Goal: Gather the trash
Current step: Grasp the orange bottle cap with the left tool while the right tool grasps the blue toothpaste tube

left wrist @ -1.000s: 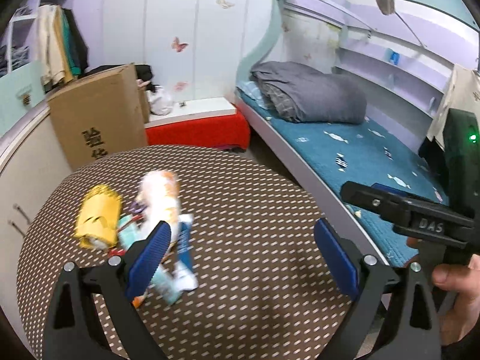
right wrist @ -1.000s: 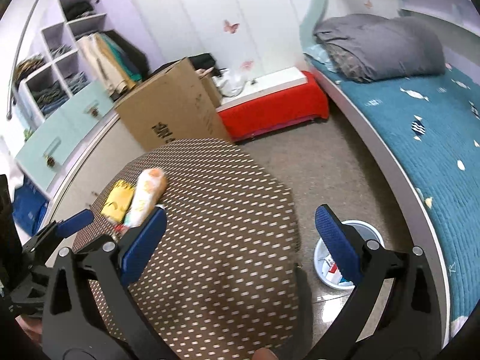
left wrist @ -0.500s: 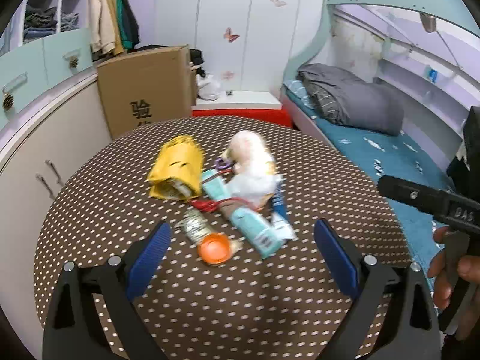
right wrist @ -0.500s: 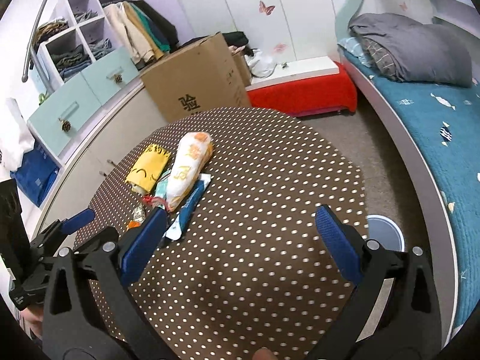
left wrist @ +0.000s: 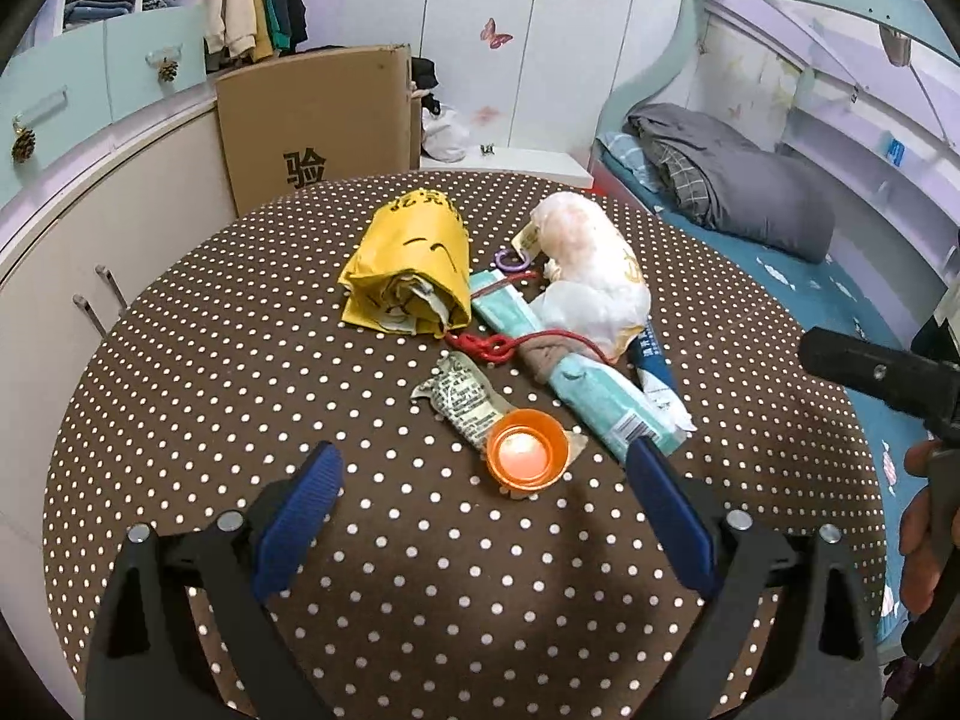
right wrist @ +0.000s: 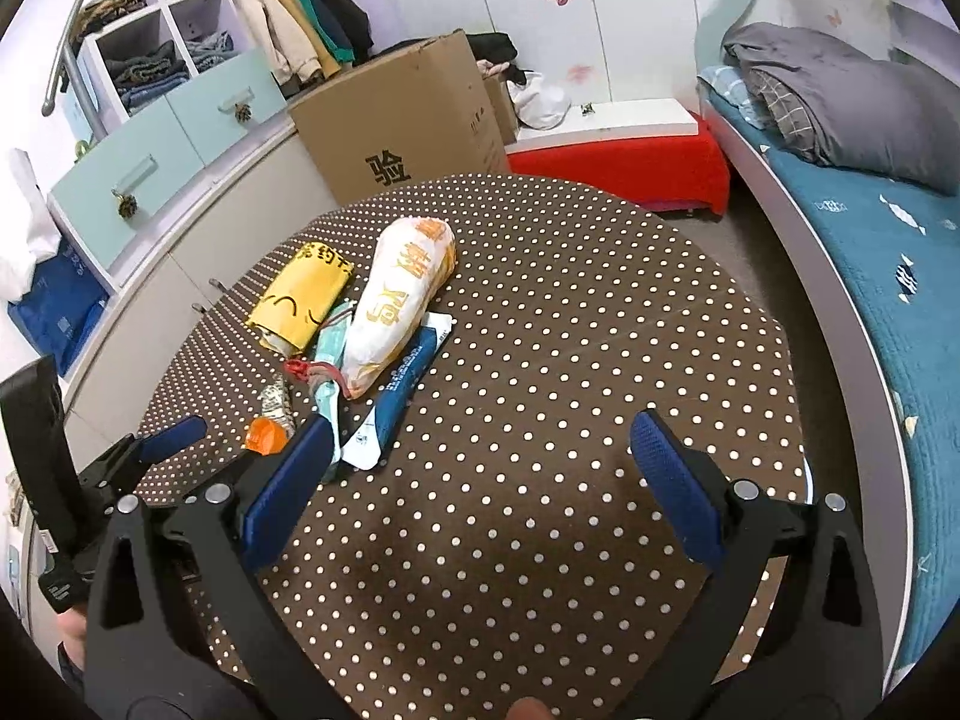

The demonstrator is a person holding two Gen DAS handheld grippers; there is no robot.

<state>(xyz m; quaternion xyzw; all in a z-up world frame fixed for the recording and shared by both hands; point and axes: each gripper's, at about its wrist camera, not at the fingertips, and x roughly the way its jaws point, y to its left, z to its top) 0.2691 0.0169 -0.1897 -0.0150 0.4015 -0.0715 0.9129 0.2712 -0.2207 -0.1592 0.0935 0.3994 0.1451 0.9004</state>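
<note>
Black-framed left gripper (left wrist: 483, 507) and right gripper (right wrist: 480, 456), each fitted with blue padded fingers (left wrist: 298, 516) and silver pivot screws (left wrist: 738, 519).

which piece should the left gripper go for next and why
Probably ease the left gripper, whose jaws have just been closing a little with nothing between them, down onto the orange cap: it lies nearest, between the blue pads.

Each camera sits behind its own claw, tilted down over the dotted worktop (left wrist: 180, 396). The left claw (left wrist: 483, 483) view is close behind the trash pile (left wrist: 510, 312); the right claw (right wrist: 480, 456) view sees that pile ahead to its left.
</note>
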